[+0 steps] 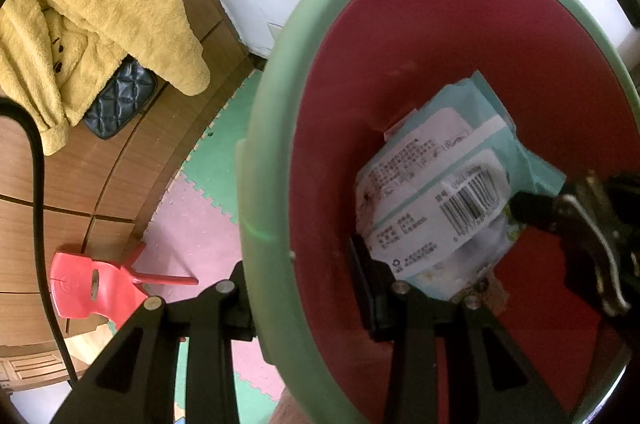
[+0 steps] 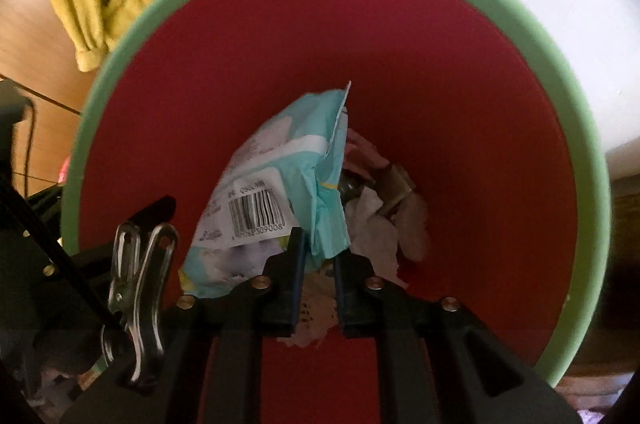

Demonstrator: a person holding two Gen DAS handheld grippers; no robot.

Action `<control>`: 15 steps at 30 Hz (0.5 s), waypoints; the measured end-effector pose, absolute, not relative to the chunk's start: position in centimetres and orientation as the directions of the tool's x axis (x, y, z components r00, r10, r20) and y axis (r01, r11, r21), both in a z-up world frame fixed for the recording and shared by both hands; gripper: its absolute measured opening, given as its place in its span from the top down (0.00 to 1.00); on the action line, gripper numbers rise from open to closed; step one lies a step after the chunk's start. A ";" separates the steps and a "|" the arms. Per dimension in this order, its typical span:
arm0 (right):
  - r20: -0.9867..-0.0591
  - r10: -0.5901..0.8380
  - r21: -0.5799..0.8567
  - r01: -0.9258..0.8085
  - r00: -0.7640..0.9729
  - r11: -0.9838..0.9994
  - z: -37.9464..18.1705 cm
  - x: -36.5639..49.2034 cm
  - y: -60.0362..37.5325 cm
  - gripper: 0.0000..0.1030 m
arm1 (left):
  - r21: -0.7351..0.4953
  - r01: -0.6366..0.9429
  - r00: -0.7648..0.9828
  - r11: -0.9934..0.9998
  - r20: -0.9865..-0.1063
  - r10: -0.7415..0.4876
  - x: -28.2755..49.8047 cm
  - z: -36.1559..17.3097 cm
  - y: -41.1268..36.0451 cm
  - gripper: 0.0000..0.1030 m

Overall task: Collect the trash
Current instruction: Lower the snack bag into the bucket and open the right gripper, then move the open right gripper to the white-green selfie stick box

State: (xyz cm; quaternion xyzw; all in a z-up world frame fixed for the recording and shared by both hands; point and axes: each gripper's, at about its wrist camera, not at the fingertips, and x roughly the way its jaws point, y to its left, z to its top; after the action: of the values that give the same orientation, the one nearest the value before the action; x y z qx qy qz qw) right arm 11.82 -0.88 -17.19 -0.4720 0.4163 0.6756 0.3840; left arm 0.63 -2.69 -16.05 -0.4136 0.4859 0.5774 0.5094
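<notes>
Dropping the wrapper (image 2: 276,192) into the bin (image 2: 420,72) is almost done: the right gripper (image 2: 318,264) has its fingers parted, the pack loose between them above crumpled tissue (image 2: 380,228). It may snag and lift out again. The left gripper (image 1: 304,304), fingers clenched on the bin's rim, could tip the bin.

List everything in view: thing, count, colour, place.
Bin: one, green rim, red inside, on the floor by the wall.
Wrapper: one, pale blue with barcode, inside the bin.
Tissues: several, white, at the bin's bottom.
Robe: one, yellow, on the wooden surface.
Pouch: one, dark quilted, under the robe.
Stool: one, red, on the mats.
Mats: pink and green, floor.
Left claw: black, straddling the bin's rim.
Right claw: black, around the wrapper's edge.
</notes>
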 end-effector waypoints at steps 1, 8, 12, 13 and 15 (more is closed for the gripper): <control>-0.963 0.107 0.199 -0.916 -0.249 -0.350 -17.5 11.8 -0.6 0.84 | 0.140 -0.990 -0.139 -0.009 -0.973 0.186 0.6 -16.1 -2.7 0.64; -0.928 0.189 0.249 -0.914 -0.320 -0.321 -16.3 13.1 -0.5 0.66 | 0.138 -0.990 -0.137 -0.006 -0.973 0.187 0.6 -16.0 -2.8 0.64; -0.912 0.227 0.256 -0.905 -0.343 -0.338 -15.4 13.3 -1.0 0.50 | 0.135 -0.991 -0.134 -0.007 -0.973 0.189 0.6 -16.0 -2.9 0.64; -0.909 0.234 0.255 -0.904 -0.346 -0.343 -15.1 13.2 -1.1 0.48 | 0.135 -0.991 -0.134 -0.007 -0.973 0.189 0.5 -16.0 -3.0 0.64; -0.898 0.254 0.259 -0.899 -0.358 -0.352 -14.6 13.4 -1.3 0.47 | 0.135 -0.991 -0.134 -0.007 -0.973 0.189 0.5 -16.0 -3.0 0.64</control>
State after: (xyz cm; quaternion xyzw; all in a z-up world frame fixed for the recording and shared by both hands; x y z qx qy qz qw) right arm 13.44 -1.35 -14.63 -0.3999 0.4035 0.7185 0.4013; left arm 0.52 -2.98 -15.99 -0.4138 0.4843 0.5765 0.5117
